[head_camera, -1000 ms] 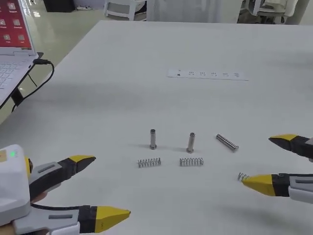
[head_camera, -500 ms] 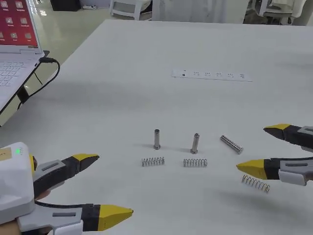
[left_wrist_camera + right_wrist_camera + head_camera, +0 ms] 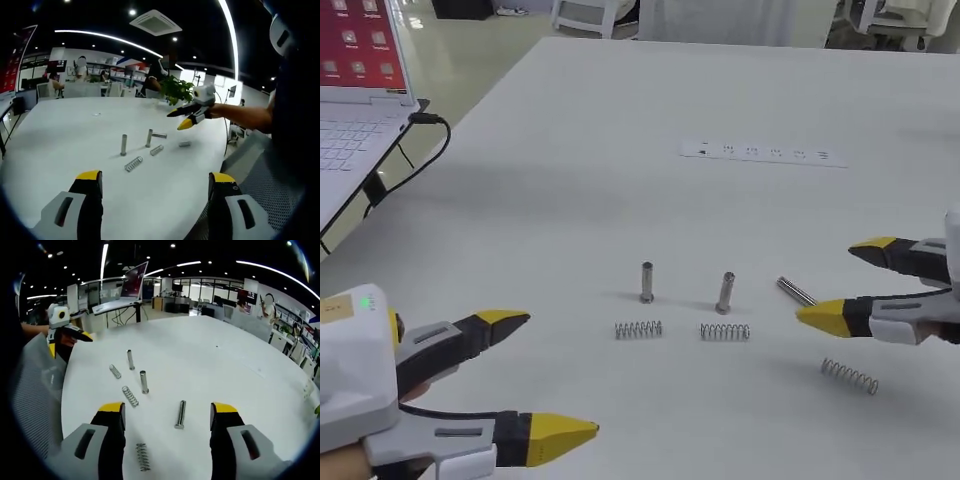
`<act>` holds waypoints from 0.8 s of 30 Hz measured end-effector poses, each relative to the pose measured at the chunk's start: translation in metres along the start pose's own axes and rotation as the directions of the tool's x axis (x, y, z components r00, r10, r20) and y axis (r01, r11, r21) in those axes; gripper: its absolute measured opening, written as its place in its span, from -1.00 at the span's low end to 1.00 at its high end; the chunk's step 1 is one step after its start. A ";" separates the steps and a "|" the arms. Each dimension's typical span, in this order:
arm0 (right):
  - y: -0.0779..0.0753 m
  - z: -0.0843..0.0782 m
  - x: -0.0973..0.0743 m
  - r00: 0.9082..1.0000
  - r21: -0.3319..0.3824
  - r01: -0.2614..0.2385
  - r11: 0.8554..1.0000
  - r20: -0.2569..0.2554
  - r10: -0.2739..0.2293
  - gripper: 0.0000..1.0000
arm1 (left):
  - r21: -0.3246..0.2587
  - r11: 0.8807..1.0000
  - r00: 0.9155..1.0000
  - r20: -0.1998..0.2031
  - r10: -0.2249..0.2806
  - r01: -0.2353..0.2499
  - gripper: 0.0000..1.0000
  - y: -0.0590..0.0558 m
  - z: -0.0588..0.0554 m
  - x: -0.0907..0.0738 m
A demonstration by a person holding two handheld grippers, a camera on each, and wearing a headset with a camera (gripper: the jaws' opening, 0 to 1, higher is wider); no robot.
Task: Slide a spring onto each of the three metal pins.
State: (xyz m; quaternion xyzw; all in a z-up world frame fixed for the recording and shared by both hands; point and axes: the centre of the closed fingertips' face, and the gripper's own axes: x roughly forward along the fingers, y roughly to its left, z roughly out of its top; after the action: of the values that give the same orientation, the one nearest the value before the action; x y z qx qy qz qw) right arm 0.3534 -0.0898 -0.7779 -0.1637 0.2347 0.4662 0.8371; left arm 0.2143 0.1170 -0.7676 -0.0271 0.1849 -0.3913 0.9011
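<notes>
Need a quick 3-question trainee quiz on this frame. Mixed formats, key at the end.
1. True or false: the pin nearest the right gripper stands upright.
2. How many of the springs are on a pin? A) none B) one C) all three
3. Fill in: the left gripper has its jaws ___ and holds nothing.

Key: 1 false, it lies flat on the table. 2 A, all three lie loose on the table. 3 open.
</notes>
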 end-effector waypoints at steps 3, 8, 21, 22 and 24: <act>-0.003 0.000 0.006 1.000 -0.001 0.000 1.000 -0.014 0.000 0.36 | 0.000 1.000 1.000 0.000 0.001 -0.001 0.69 0.000 0.000 0.000; -0.008 -0.002 0.013 0.999 0.003 0.001 1.000 -0.032 -0.001 0.33 | -0.002 1.000 1.000 0.000 0.000 0.000 0.69 0.000 0.000 0.000; -0.022 -0.011 0.031 0.993 0.002 0.014 1.000 -0.118 -0.014 0.19 | -0.005 1.000 1.000 -0.003 -0.003 0.003 0.68 -0.001 -0.001 0.000; -0.022 -0.012 0.032 0.992 -0.002 0.015 1.000 -0.125 -0.015 0.18 | -0.006 1.000 1.000 -0.004 -0.003 0.003 0.68 -0.001 -0.001 0.000; -0.022 -0.013 0.035 0.991 -0.004 0.013 1.000 -0.135 -0.013 0.18 | -0.007 1.000 1.000 -0.003 -0.003 0.003 0.68 -0.001 -0.001 0.000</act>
State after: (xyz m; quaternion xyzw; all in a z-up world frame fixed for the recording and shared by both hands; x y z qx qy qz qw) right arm 0.3856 -0.0829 -0.8070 -0.1976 0.2892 0.4489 0.8221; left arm 0.2130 0.1162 -0.7686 -0.0299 0.1875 -0.3921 0.9001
